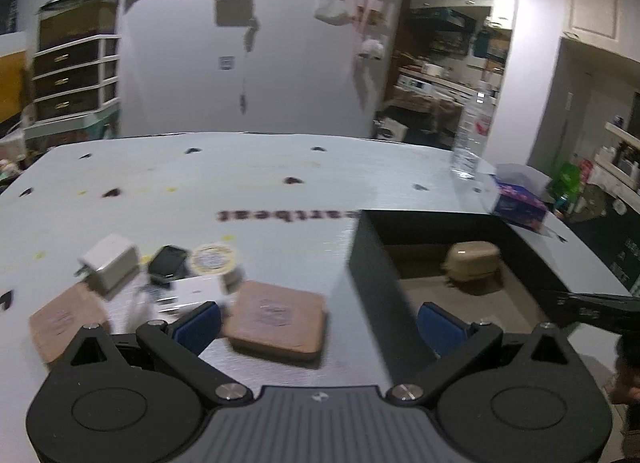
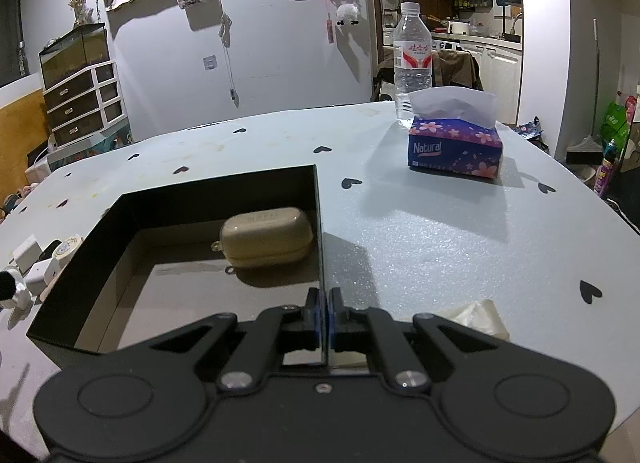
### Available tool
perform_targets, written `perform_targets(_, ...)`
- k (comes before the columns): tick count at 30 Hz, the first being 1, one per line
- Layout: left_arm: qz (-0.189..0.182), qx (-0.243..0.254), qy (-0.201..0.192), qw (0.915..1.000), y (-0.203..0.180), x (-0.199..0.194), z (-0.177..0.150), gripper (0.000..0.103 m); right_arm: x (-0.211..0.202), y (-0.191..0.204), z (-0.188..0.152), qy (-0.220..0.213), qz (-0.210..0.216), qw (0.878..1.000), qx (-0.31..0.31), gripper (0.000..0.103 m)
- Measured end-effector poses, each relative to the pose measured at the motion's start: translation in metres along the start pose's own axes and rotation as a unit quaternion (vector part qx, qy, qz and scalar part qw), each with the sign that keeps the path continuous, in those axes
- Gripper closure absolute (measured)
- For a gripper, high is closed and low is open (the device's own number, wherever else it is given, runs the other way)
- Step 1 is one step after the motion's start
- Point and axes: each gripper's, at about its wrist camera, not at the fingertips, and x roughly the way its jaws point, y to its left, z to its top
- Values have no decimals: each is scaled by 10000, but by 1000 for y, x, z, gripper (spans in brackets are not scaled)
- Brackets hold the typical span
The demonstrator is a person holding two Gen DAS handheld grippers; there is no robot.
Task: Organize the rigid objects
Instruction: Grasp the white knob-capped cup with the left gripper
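Note:
A black open box (image 2: 216,195) stands on the pale table and holds a beige case (image 2: 266,237); the box (image 1: 370,259) and case (image 1: 472,263) also show in the left wrist view. My right gripper (image 2: 324,313) is shut on the box's right wall near its front corner. My left gripper (image 1: 320,321) is open and empty, above the box's left wall. Left of the box lie a brown square coaster (image 1: 276,319), a second coaster (image 1: 66,321), a white charger (image 1: 110,265), a black gadget (image 1: 168,263) and a round tape roll (image 1: 212,259).
A water bottle (image 2: 412,55) and a blue tissue box (image 2: 456,147) stand at the table's far right. A crumpled tissue (image 2: 480,317) lies by my right gripper. A drawer unit (image 2: 82,101) stands against the back wall beyond the table.

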Motion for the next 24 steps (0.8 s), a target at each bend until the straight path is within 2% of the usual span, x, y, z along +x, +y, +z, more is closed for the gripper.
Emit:
perform_targets(8, 651, -266, -27, 9975, 46, -4, -15, 0, 0, 0, 0, -2, -2, 10000, -4, 99)
perform_targets(19, 1419, -695, -181, 9873, 99, -3, -26, 0, 0, 0, 0, -7, 0, 10000, 4, 99)
perform_targets(22, 1379, -738, -261, 9873, 107, -2, -27, 9, 0, 0, 0, -10, -2, 10000, 8, 99)
perform_targets(24, 1251, -699, -239, 9894, 106, 1, -27, 21, 0, 0, 0, -9, -5, 10000, 5, 99)
